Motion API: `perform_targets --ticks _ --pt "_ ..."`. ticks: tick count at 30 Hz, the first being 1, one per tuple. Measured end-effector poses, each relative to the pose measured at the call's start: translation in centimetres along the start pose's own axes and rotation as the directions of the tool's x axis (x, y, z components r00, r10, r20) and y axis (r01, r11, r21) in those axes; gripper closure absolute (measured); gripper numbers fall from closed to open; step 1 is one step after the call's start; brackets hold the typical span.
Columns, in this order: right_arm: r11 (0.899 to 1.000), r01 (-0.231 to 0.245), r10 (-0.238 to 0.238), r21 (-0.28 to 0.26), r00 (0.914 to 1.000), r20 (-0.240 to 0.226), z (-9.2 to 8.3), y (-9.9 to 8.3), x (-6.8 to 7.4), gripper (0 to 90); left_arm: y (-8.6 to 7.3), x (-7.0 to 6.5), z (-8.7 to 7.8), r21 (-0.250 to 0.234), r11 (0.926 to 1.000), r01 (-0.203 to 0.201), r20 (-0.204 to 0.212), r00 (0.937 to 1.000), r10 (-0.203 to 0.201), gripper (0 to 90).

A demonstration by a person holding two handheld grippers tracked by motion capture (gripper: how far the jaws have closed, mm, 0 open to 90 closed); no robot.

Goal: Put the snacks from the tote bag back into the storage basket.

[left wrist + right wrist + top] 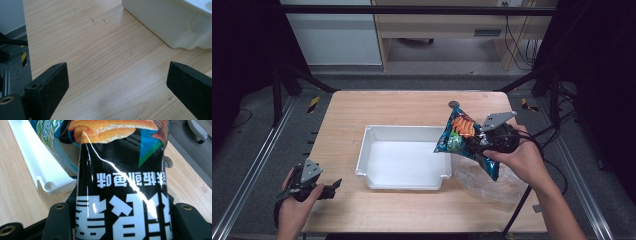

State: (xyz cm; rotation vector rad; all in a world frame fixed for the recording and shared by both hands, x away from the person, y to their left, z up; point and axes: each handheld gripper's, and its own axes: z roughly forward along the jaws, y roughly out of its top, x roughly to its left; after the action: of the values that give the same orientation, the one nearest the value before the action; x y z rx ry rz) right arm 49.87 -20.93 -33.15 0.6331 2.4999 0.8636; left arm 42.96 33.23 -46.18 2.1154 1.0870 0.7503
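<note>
So we had the right gripper [479, 141] clamped on a glossy blue-and-black snack bag [460, 136] beside the white plastic tray [377, 134]; the left gripper [332, 187] sat wide open, empty.

snack bag [460, 134] beside white tray [371, 135]

clear plastic bag [484, 179] lies crumpled on wooden table [402, 107], right of white tray [371, 142]; grey disc [454, 104] near far edge.
</note>
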Motion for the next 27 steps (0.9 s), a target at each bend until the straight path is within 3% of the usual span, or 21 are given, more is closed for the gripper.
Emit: perform_targets --ticks 11,27 --pt "0.998 0.057 -0.056 0.006 0.9982 -0.018 1.5 2.5 1.3 42.8 0.2 -0.5 0.1 -0.005 1.0000 -0.007 0.019 0.9998 0.008 3.8" --pt "0.993 0.116 -0.116 -0.003 0.9925 -0.039 2.6 5.2 2.2 42.8 0.1 -0.6 0.1 0.007 0.9999 -0.009 0.010 0.9999 0.009 3.8"
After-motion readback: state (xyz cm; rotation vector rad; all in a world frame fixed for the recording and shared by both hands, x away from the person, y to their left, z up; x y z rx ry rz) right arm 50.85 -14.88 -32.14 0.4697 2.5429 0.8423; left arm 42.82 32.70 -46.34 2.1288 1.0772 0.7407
